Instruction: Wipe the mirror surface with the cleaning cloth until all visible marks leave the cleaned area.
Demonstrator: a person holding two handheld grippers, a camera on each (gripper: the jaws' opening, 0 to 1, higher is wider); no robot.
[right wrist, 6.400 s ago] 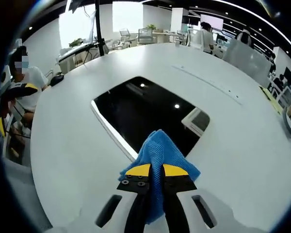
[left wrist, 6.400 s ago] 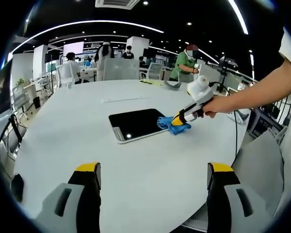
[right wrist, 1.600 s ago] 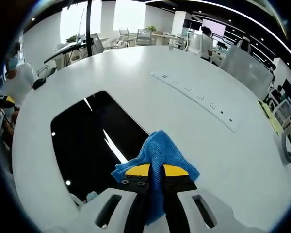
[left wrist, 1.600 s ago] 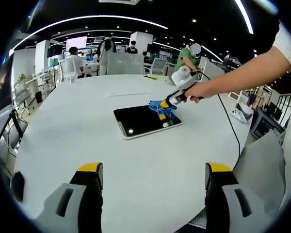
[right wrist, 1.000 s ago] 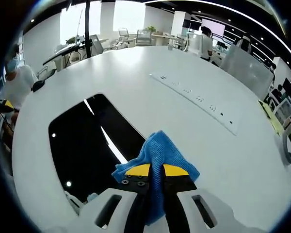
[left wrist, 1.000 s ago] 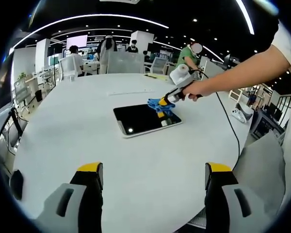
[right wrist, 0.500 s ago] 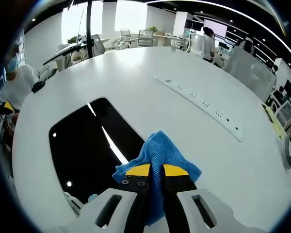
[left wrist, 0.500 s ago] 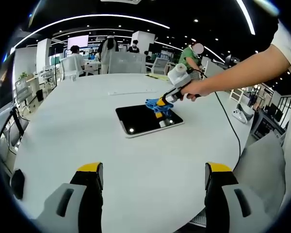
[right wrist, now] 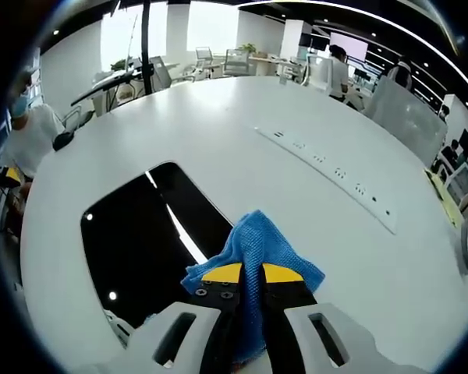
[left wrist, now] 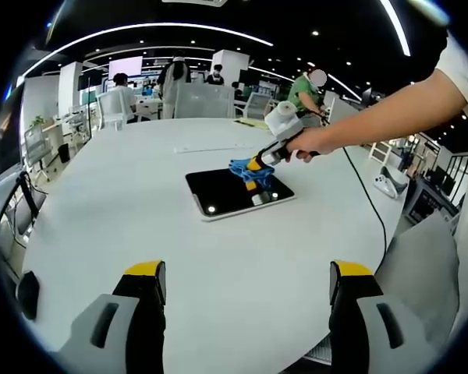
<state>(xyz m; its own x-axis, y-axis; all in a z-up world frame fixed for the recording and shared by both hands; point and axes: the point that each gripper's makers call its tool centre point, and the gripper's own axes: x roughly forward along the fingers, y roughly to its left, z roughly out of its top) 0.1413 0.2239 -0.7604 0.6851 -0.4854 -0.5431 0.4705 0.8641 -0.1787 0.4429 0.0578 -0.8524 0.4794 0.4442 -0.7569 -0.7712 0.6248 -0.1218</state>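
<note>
Open-plan office with ceiling lights and seated people surrounds a big round white desk (left wrist: 101,202). Near its middle lies the mirror (left wrist: 238,193), flat, dark and glossy, throwing back the ceiling lamps; no marks can be made out on it from either view. Rigid and breakable by the look of it, and likely to slide on the smooth desk if pushed hard, so it wants light pressure rather than a grip. On its far edge sits the cloth (right wrist: 253,253), blue, soft and limp, pinched in a bunch by the right tool (right wrist: 251,274), jaws pressed together on the fabric; that bunched fold seems the best hold. Left tool (left wrist: 245,280) hangs spread and empty over bare desk.
</note>
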